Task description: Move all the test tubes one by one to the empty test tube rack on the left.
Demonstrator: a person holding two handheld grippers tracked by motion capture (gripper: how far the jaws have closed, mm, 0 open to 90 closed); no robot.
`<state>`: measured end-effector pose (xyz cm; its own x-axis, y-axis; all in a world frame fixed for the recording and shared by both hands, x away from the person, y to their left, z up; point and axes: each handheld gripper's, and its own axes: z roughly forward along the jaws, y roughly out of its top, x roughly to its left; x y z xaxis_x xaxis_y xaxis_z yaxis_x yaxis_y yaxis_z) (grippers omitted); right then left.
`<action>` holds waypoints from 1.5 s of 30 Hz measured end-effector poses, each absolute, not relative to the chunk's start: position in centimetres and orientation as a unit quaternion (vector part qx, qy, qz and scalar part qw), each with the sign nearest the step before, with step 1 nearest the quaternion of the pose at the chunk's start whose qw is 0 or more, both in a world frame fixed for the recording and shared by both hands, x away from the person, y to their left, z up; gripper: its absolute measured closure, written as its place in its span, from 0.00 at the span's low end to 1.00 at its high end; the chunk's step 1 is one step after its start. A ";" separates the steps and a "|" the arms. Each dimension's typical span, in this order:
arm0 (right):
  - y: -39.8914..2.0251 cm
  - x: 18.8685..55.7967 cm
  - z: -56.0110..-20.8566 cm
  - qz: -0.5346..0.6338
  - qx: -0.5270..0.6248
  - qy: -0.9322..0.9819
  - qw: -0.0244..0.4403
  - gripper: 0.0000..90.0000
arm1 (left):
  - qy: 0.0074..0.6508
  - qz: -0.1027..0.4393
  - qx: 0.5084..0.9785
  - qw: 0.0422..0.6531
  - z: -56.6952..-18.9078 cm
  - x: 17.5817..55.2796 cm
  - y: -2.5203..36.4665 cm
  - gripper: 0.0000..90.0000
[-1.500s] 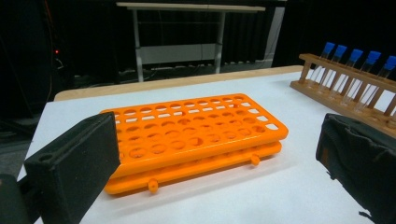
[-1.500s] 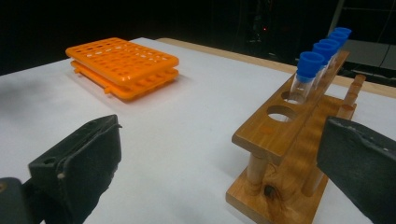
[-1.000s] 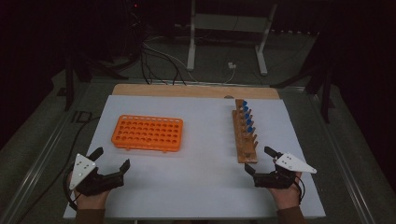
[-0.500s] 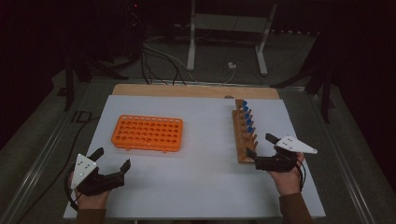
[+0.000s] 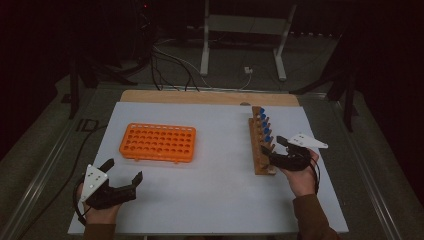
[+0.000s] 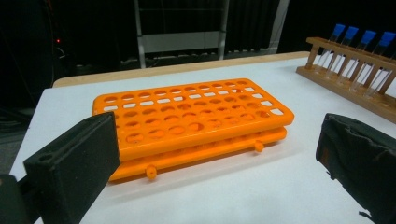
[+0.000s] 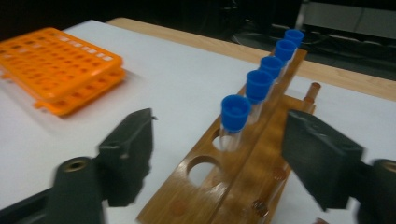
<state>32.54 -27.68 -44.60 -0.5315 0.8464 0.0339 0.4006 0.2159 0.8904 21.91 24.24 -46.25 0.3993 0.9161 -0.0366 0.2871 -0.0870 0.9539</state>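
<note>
- Right gripper (image 5: 274, 148) at the near end of the wooden rack (image 5: 260, 145); jaws apart, just been closing, straddling the rack, nearest blue-capped tube (image 7: 234, 116) between them, untouched.
- Left gripper (image 5: 122, 172) low over white table (image 5: 210, 200), jaws wide apart, nothing held.
- Orange rack (image 5: 158, 142) lies ahead of the left gripper.

plastic rack (image 5: 158, 142) left, wooden rack (image 5: 261, 142) right (apart)
</note>
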 end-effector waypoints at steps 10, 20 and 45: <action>-26.8 34.4 -45.4 0.436 0.440 0.748 0.239 0.67 | 0.449 0.313 0.670 0.501 -46.3 21.8 24.2 0.00; -26.2 34.7 -45.9 0.419 0.444 0.751 0.252 0.85 | 0.450 0.314 0.672 0.497 -46.3 21.7 24.2 0.00; -26.7 33.8 -40.5 0.439 0.422 0.742 0.280 0.85 | 0.391 0.289 0.699 0.524 -43.3 24.1 20.4 0.00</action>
<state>33.78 -26.66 -40.47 -0.4874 0.8720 -0.0443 0.3813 0.2582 0.8877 24.11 20.41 -43.29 0.5273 0.8496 -0.0054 0.2440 -0.1453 0.9588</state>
